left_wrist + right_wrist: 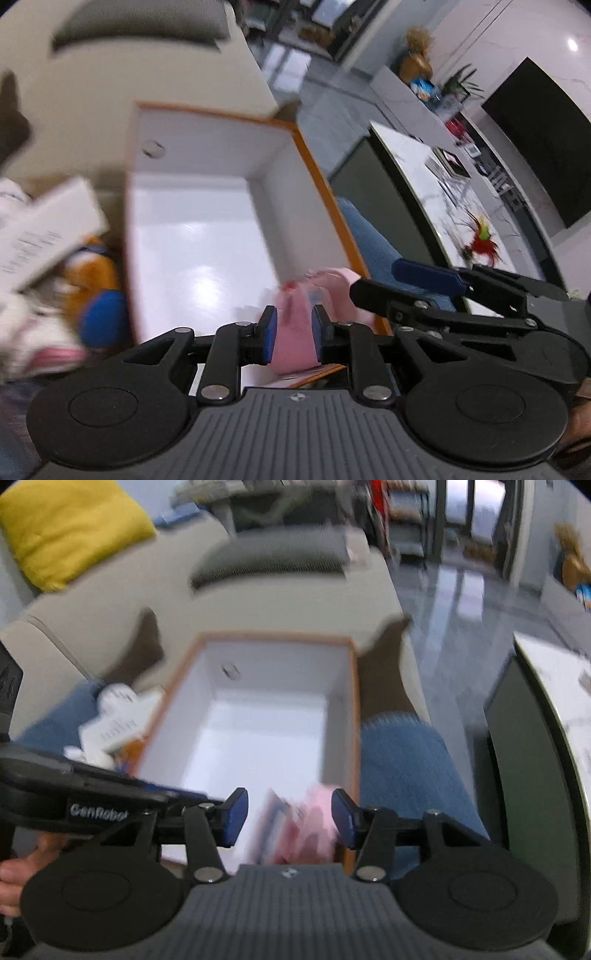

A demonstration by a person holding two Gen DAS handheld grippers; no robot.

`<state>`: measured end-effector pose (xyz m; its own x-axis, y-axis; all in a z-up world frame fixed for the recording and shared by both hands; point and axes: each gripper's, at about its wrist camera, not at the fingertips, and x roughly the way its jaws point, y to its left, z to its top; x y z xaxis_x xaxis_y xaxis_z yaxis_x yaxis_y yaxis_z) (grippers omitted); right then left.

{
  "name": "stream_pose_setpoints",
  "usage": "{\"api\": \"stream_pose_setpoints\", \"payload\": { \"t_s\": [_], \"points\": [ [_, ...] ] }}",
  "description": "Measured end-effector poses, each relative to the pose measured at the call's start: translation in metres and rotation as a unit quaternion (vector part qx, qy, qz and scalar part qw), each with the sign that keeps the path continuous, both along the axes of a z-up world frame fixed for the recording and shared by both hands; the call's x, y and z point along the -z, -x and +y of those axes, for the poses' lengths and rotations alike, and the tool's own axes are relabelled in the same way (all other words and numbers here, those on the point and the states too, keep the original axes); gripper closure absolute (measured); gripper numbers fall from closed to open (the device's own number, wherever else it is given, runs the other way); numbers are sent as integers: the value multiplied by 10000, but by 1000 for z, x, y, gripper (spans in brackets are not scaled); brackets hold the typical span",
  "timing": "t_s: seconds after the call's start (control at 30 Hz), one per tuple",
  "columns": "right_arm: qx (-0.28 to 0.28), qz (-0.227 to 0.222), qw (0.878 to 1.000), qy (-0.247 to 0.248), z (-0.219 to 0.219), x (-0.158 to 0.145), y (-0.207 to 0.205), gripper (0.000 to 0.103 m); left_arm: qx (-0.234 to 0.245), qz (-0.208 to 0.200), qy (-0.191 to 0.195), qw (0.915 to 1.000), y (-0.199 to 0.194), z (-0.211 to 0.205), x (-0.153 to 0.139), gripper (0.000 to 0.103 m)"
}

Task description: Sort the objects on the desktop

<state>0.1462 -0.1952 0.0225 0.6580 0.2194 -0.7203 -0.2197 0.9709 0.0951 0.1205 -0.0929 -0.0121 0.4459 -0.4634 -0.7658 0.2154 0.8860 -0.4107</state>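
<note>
While my left gripper (293, 334) pinches the pink packet (295, 343) in its jaws over the near end of the white box (192, 236), my right gripper (290, 818) stands spread around it, pads apart.

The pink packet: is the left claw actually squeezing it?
Touching. In the left wrist view, the left claw has both blue pads pressed against the pink packet, with no gap either side, above the white box.
</note>
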Motion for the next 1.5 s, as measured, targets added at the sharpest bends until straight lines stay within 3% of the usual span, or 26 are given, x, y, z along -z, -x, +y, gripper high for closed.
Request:
{"api": "stream_pose_setpoints", "payload": {
  "t_s": [0.07, 0.17, 0.23, 0.47, 0.7, 1.23, 1.37, 1.5],
  "points": [
    [-232, -245, 9994, -27, 16, 0, 3, 51, -127, -86, -192, 9997, 12, 18, -9, 81],
    [-651, -267, 9975, -77, 47, 4, 2, 51, -510, -146, -592, 9968, 30, 49, -18, 81],
    [-953, -166, 9950, -262, 68, 7, 0, 58, -810, -153, -888, 9926, 42, 71, -21, 81],
    [-1843, 53, 9820, -408, 145, 24, 10, 61, -1647, 336, -1269, 9776, 69, 136, -8, 81],
    [-2347, 493, 9702, -344, 193, 55, 15, 60, -1788, 659, -1313, 9728, 77, 154, 22, 81],
    [-2675, 1063, 9570, -350, 222, 96, -3, 58, -1799, 887, -948, 9751, 67, 170, 61, 81],
    [-2548, 1243, 9577, -499, 214, 98, -8, 58, -1754, 900, -850, 9767, 64, 168, 63, 75],
    [-2487, 1024, 9627, -293, 209, 88, -4, 60, -1777, 871, -664, 9780, 62, 167, 63, 66]
  ]
}}
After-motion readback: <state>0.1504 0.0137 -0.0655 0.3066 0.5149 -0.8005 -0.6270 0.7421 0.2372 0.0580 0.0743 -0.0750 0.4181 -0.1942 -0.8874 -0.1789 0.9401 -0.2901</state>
